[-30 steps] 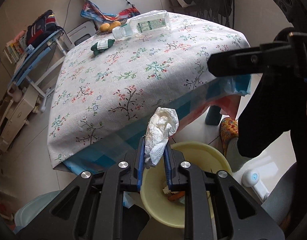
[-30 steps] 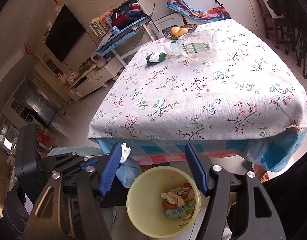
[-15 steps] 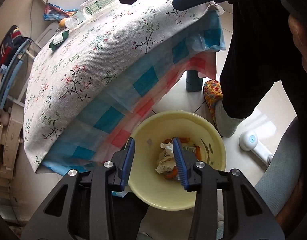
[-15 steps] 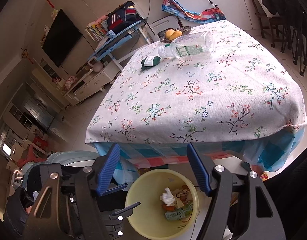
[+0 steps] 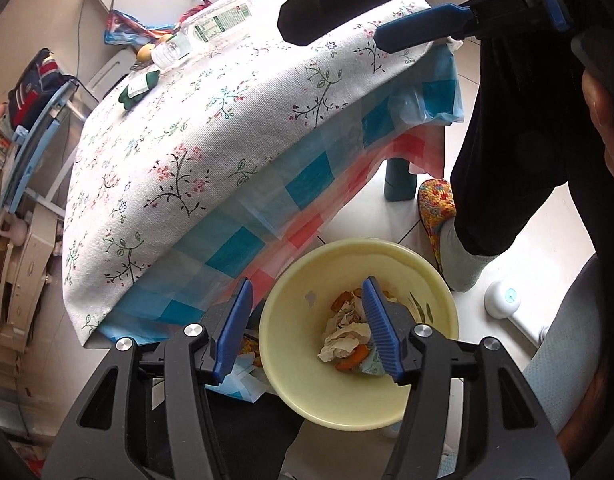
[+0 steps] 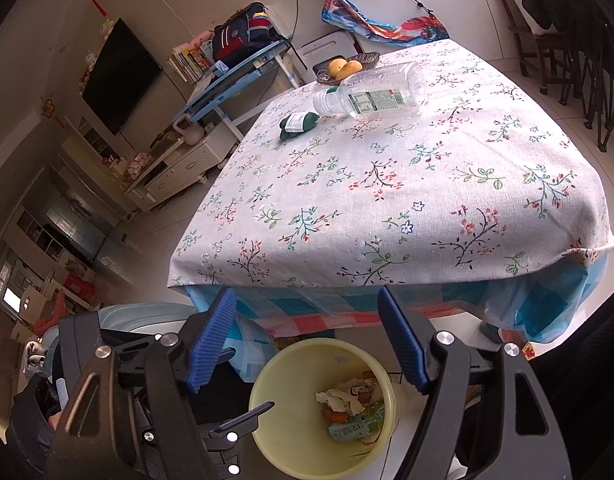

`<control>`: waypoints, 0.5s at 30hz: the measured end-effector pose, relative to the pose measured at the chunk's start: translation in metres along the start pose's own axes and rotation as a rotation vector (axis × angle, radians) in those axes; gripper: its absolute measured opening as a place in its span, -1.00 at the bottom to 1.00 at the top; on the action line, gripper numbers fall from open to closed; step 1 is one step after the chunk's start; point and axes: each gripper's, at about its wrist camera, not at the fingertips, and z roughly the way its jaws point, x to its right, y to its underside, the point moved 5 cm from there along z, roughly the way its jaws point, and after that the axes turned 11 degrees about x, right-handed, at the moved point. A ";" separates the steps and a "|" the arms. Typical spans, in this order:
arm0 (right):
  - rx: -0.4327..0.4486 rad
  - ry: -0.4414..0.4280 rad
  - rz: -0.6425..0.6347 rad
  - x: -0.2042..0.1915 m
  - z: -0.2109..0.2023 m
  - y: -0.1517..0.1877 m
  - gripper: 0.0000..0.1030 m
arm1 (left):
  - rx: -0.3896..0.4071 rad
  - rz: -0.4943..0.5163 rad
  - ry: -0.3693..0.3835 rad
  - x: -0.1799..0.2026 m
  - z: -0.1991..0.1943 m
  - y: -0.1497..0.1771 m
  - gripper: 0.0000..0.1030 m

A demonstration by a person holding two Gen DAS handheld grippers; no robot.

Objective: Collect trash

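Note:
A yellow trash bin [image 5: 427, 276] stands on the floor by the table's front edge; it also shows in the right wrist view [image 6: 267, 432]. Crumpled white tissue [image 5: 343, 340] lies inside it with orange peel and a carton. My left gripper [image 5: 307, 328] is open and empty just above the bin. My right gripper [image 6: 307, 336] is open and empty above the table's front edge. On the far side of the floral tablecloth [image 6: 387, 184] lie an empty plastic bottle [image 6: 375, 96] and a small green packet [image 6: 297, 123].
A dish of yellow fruit [image 6: 347, 66] sits at the table's far edge. The person's leg and patterned slipper [image 5: 437, 204] stand right of the bin. A white round object [image 5: 503, 298] lies on the floor. Shelves and a TV [image 6: 119, 76] stand at left.
My left gripper swung down from the table over the bin, opened, and the white tissue dropped into the bin. The right gripper stayed open and rose slightly.

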 end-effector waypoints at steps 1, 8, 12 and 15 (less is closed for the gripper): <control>0.000 0.000 0.000 0.000 0.000 0.000 0.38 | 0.005 -0.005 -0.002 -0.001 -0.001 -0.001 0.08; -0.005 0.002 -0.002 0.002 0.001 0.001 0.40 | 0.035 -0.034 -0.028 -0.010 -0.005 -0.007 0.10; -0.009 -0.001 -0.001 0.001 0.005 -0.002 0.41 | 0.068 -0.069 -0.051 -0.019 -0.010 -0.012 0.10; -0.002 -0.003 -0.011 -0.001 0.006 -0.009 0.42 | 0.107 -0.127 -0.081 -0.034 -0.017 -0.020 0.12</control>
